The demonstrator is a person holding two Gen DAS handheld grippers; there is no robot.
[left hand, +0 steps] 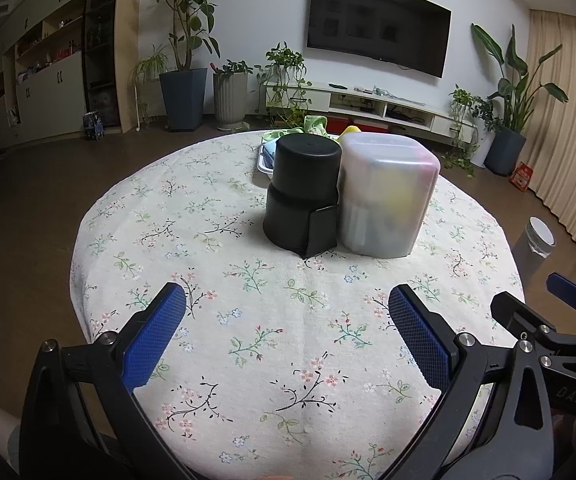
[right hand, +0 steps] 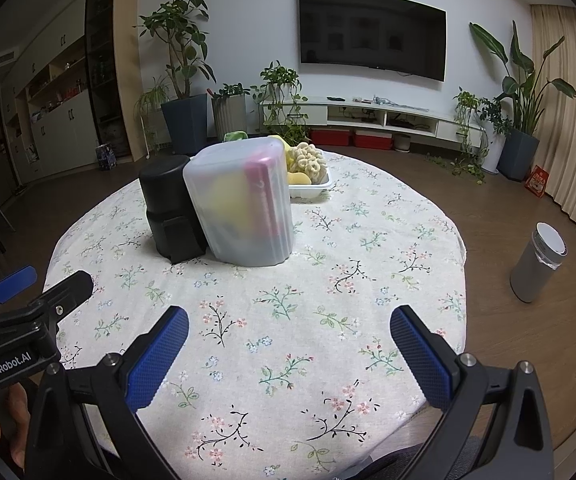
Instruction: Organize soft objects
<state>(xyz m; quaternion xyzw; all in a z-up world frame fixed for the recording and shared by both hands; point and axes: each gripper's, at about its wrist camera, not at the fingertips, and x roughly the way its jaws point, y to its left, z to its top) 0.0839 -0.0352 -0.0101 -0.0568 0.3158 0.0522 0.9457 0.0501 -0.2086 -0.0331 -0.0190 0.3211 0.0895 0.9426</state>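
Bare tablecloth [left hand: 288, 320] before two containers [left hand: 343, 196]

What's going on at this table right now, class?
A person holds a two-finger gripper in each hand above a round floral tablecloth. The left gripper and right gripper are both open and hold nothing. Ahead stand a black container and a frosted plastic container, touching side by side. Behind them a white tray holds soft items. Nothing has been picked up yet.

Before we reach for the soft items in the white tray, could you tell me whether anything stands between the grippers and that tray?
Yes. A black container and a translucent lidded bin stand side by side mid-table, directly before the white tray of soft items. Both grippers, left and right, are open.
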